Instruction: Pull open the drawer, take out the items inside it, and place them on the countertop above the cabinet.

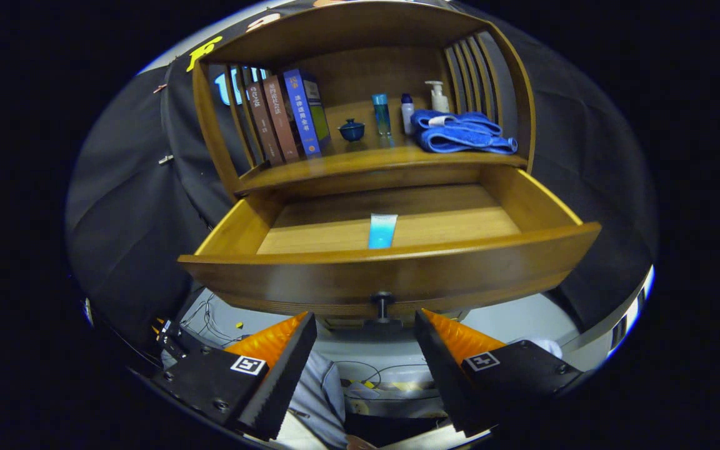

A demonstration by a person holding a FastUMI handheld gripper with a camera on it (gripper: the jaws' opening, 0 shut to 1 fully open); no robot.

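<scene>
The gripper point(366, 322) sits nearest, with its jaws released and spread wide, grasping nothing. Between and below the fingers point(288, 350), at 6 o'clock, a person's sleeve point(322, 387) and some loose cables point(360, 369) on a pale surface are visible. Just ahead of the fingertips, in line with the gap between them, the dark knob point(382, 305) projects from the curved front panel of the drawer point(391, 275); neither finger touches it. The drawer is pulled well out of the wooden cabinet point(360, 37). Inside the drawer, on its floor, a blue tube point(382, 230) lies flat at 12 o'clock from the knob, near the front panel and roughly midway between the two side walls, lengthwise along the front-to-back direction. Beyond the drawer, the bench point(372, 161) above it carries several things. At 11 o'clock, a row of books point(285, 115) stands leaning against the slatted left side. Toward 12 o'clock, a small dark blue lidded cup point(352, 129) stands beside a slim blue bottle point(382, 115) and a white bottle with a blue cap point(407, 112). At 1 o'clock, a white pump bottle point(438, 97) stands behind a folded blue towel point(463, 131), which lies near the slatted right side.
</scene>
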